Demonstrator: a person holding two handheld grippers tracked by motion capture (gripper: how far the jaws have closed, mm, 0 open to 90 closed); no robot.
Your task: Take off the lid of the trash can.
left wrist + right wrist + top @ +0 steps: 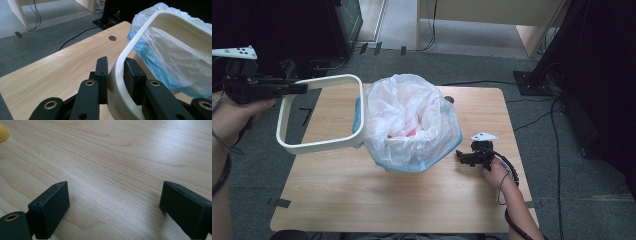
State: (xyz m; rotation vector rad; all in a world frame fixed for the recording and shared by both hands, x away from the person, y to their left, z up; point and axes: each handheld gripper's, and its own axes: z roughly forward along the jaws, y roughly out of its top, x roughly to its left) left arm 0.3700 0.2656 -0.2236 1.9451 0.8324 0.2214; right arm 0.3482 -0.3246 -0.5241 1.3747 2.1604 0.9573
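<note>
A blue bin (pixel 446 151) lined with a white plastic bag (pixel 407 115) stands mid-table. My left gripper (pixel 303 88) is shut on a cream square ring (pixel 319 145), held tilted in the air at the bin's left, its right side touching the bag. In the left gripper view the jaws pinch the ring's wall (pixel 120 100), my left gripper (pixel 116 67) in front of the bag (pixel 175 60). My right gripper (pixel 460 156) rests on the table right of the bin, open. In the right gripper view my right gripper (pixel 113 195) has only bare wood between its jaws.
The wooden table (pixel 362 195) has a round hole (pixel 449 99) behind the bin. Dark tape marks (pixel 305 116) lie under the ring. Cables (pixel 537 117) run over the grey carpet at the right. A yellow object's edge (pixel 3 132) shows in the right gripper view.
</note>
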